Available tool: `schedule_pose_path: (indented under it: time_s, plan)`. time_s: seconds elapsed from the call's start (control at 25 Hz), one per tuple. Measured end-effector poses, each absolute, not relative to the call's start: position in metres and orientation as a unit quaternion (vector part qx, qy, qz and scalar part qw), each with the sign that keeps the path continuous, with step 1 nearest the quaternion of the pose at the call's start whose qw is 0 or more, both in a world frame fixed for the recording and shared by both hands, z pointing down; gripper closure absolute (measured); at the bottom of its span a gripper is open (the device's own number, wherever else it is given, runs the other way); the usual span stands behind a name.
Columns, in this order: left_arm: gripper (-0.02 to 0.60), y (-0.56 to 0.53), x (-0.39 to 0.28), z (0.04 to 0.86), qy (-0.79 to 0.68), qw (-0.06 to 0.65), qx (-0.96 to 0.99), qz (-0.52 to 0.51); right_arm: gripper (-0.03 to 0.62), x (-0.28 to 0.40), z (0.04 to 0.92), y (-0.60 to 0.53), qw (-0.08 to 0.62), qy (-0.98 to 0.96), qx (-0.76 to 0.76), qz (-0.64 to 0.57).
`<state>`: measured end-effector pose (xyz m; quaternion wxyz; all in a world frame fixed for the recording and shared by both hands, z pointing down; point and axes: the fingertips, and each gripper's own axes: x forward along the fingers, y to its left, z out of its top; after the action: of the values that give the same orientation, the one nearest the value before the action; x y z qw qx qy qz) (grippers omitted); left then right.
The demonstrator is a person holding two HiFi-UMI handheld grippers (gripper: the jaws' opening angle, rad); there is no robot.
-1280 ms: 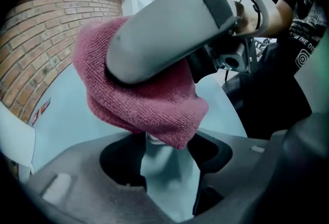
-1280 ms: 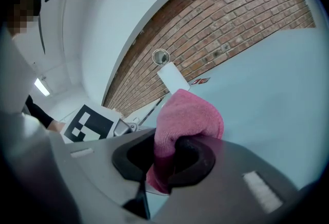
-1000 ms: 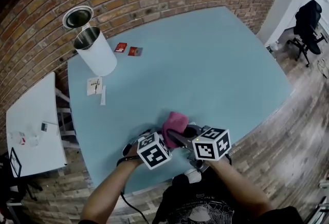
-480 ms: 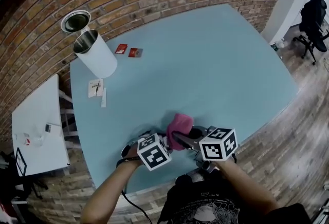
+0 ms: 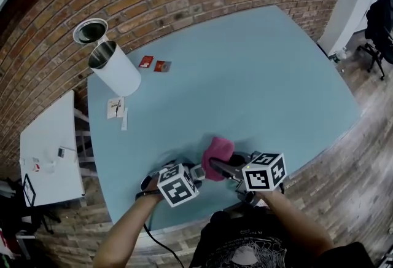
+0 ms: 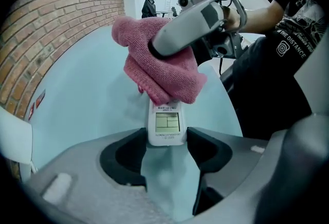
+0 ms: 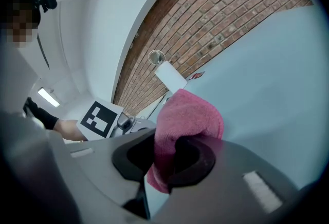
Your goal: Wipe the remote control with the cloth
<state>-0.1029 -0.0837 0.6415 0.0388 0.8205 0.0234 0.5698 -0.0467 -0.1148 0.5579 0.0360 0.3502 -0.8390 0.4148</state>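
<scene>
At the near edge of the counter (image 5: 245,76), we clamp the remote control (image 6: 165,124), likely light, stiff and slick, by its sides in the left hand-held gripper (image 6: 166,138), while the right hand-held gripper (image 7: 172,159), clenched on the soft pink cloth (image 7: 190,115), covers its far end.

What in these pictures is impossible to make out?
Buttons of the remote control: left gripper view, covered by the pink cloth; only its screen end shows.
The whole remote control: right gripper view, behind the cloth.
Print under the screen: left gripper view, too small.
Labels on the red packets: head view, too small to read.
</scene>
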Motion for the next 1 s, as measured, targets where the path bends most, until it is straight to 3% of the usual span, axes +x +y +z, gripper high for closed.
schedule_pose_path:
  time_s: [1.0]
  plan:
    - [0.324,-0.087,-0.107,0.647,0.014,0.039,0.8,0.599,0.531,0.015,0.564,-0.121,0.037,-0.844,0.349,0.406]
